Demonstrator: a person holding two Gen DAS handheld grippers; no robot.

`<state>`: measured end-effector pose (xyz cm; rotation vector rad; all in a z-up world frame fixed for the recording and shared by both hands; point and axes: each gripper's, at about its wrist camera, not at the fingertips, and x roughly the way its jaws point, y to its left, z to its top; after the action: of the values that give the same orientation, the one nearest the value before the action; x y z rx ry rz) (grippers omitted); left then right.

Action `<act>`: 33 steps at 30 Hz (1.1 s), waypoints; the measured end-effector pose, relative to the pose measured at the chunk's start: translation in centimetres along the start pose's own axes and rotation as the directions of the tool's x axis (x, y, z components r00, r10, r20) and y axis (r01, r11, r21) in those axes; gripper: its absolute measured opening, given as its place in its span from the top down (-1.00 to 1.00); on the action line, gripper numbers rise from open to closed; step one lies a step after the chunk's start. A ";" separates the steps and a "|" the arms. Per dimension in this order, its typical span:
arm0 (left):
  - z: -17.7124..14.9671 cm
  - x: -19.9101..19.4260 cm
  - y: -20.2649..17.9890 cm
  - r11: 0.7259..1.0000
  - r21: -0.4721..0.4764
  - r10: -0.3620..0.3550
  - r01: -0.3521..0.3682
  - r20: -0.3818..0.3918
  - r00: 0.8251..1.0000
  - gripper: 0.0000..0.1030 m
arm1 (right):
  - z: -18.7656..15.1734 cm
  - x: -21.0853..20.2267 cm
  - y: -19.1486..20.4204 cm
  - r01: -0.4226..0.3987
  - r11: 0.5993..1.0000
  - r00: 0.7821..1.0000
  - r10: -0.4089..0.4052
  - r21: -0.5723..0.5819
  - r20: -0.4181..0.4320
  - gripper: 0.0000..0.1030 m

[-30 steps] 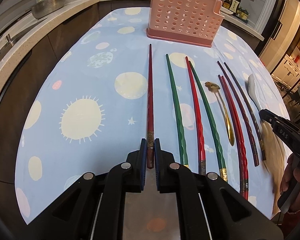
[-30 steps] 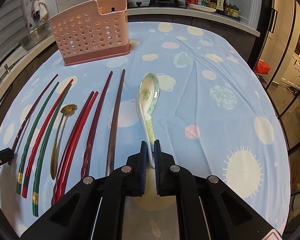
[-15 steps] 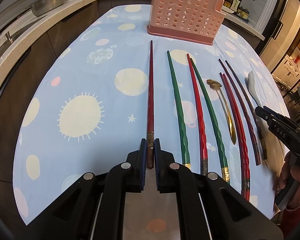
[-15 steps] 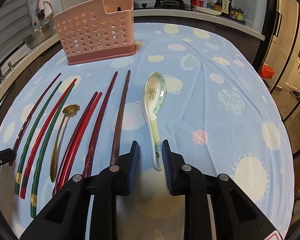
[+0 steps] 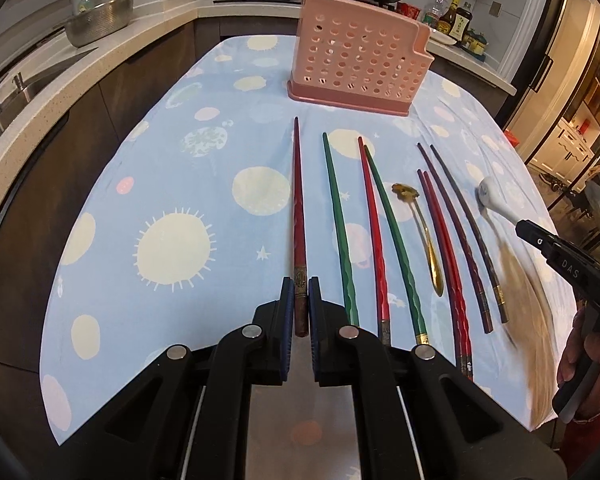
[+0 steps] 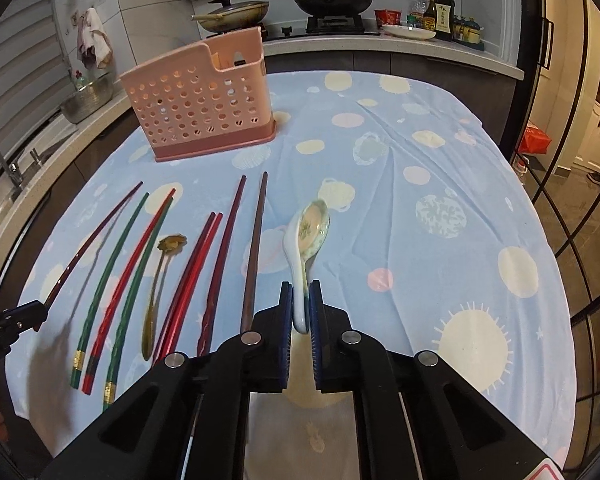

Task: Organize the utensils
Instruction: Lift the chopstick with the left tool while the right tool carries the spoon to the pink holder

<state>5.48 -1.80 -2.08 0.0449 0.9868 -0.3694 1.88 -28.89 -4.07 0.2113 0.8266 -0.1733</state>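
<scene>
Left gripper (image 5: 298, 300): I pinch the dark red chopstick (image 5: 298, 208), its length pointing at the pink holder (image 5: 356, 68).
Right gripper (image 6: 300, 304): I clamp the ceramic spoon (image 6: 306, 248); holder lies ahead-left.

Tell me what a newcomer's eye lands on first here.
A fan of red, green and dark chopsticks lies on the blue sun-and-planet tablecloth, before a pink perforated holder. The left gripper clamps a dark red chopstick; the right gripper clamps a ceramic spoon.
</scene>
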 end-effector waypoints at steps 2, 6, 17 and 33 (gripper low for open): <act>0.4 -1.0 -0.1 1.000 0.002 -0.005 0.005 0.029 1.000 0.86 | 0.4 -1.1 0.0 -0.006 1.000 1.000 0.006 0.002 0.026 0.87; 1.4 -2.7 -0.1 1.000 0.004 -0.030 0.030 0.082 0.996 0.86 | 1.5 -2.5 0.0 -0.032 0.999 0.998 0.031 0.014 0.063 0.87; 5.1 -5.1 0.0 1.000 0.019 -0.007 0.003 0.194 0.981 0.87 | 3.7 -4.1 0.2 -0.077 0.997 0.990 0.074 0.020 0.118 0.89; 13.0 -7.8 0.4 0.999 0.038 0.007 -0.021 0.343 0.939 0.87 | 10.4 -4.3 1.4 -0.141 0.990 0.973 0.142 -0.021 0.181 0.89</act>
<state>12.21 -1.80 11.47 0.0237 0.6325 -0.3696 6.76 -29.89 6.15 0.2424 0.6273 -0.0545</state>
